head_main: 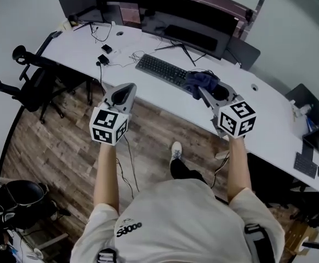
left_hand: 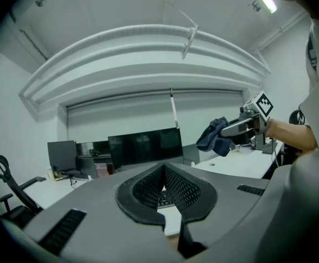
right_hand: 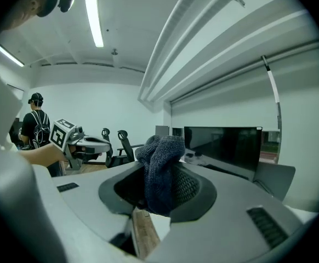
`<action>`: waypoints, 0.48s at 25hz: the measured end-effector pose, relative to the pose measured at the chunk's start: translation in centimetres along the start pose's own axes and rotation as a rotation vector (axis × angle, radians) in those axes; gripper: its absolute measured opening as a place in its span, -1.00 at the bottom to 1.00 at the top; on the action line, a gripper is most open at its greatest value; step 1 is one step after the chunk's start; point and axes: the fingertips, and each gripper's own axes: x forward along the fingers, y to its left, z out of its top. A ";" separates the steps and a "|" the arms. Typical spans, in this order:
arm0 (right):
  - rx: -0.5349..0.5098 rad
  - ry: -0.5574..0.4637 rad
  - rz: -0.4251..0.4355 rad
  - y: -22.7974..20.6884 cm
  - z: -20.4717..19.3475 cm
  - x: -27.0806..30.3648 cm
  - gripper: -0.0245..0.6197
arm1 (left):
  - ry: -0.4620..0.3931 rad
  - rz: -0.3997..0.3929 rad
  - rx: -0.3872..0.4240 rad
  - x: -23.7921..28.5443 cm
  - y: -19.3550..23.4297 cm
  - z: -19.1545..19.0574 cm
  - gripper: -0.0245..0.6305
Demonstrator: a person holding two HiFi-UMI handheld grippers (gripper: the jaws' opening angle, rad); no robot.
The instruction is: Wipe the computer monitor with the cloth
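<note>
**Around the workstation**

I see a long white curved desk [head_main: 269, 114] standing on a brown wood-plank floor [head_main: 55, 147]. A flat black keyboard [head_main: 162, 70] lies near its middle. Thin black cables [head_main: 100, 34] and two small black adapter blocks [head_main: 103, 59] sit further left. A black office chair with armrests [head_main: 33, 84] stands by the desk's left end. A long ceiling strip light [right_hand: 94, 18] glows overhead.

Two hand-held grippers: the left gripper [head_main: 129, 87] and the right gripper [head_main: 203, 92]. One dark blue cloth [head_main: 200, 81]. One long white desk [head_main: 258, 114]. Two monitors clearly seen: a large monitor [head_main: 187, 21] at the far centre and a smaller monitor [head_main: 80, 4] at the far left. Two keyboards: one keyboard [head_main: 162, 70] near the large monitor and a second keyboard [head_main: 306, 165] at the right end. One black office chair [head_main: 36, 84] at the left. One person [right_hand: 36, 122] standing in the background.
</note>
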 end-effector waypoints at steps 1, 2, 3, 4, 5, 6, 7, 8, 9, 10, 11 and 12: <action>-0.012 0.009 0.005 -1.2 -0.1 1.3 -0.60 | 0.005 0.007 0.001 1.3 0.8 0.0 -0.87; -0.026 0.015 0.011 -2.4 0.0 2.5 -0.60 | 0.009 0.013 0.002 2.7 1.5 0.2 -0.87; -0.038 0.017 0.018 -3.6 0.2 3.7 -0.60 | 0.011 0.019 0.002 4.1 2.3 0.5 -0.87; -0.049 0.015 0.027 -5.0 0.6 4.9 -0.60 | 0.010 0.026 -0.003 5.6 3.1 0.8 -0.87; -0.060 0.013 0.036 -6.3 1.0 6.1 -0.60 | 0.008 0.034 -0.013 7.0 3.9 1.1 -0.87; -0.069 0.010 0.046 -7.6 1.5 7.2 -0.60 | 0.006 0.043 -0.023 8.4 4.8 1.5 -0.87; -0.074 0.006 0.057 -8.9 2.0 8.3 -0.60 | 0.006 0.052 -0.029 9.7 5.5 1.8 -0.87; -0.074 0.003 0.069 -10.1 2.5 9.4 -0.60 | 0.007 0.061 -0.031 11.1 6.3 2.2 -0.87; -0.071 -0.001 0.080 -11.3 2.9 10.5 -0.60 | 0.010 0.069 -0.030 12.4 6.9 2.5 -0.87; -0.070 -0.005 0.089 -12.5 3.3 11.4 -0.60 | 0.013 0.074 -0.029 13.7 7.5 2.8 -0.87; -0.070 -0.008 0.094 -13.7 3.6 12.3 -0.60 | 0.014 0.078 -0.029 14.9 8.0 3.1 -0.87; -0.069 -0.012 0.097 -14.8 3.9 13.1 -0.60 | 0.013 0.079 -0.029 16.1 8.5 3.4 -0.87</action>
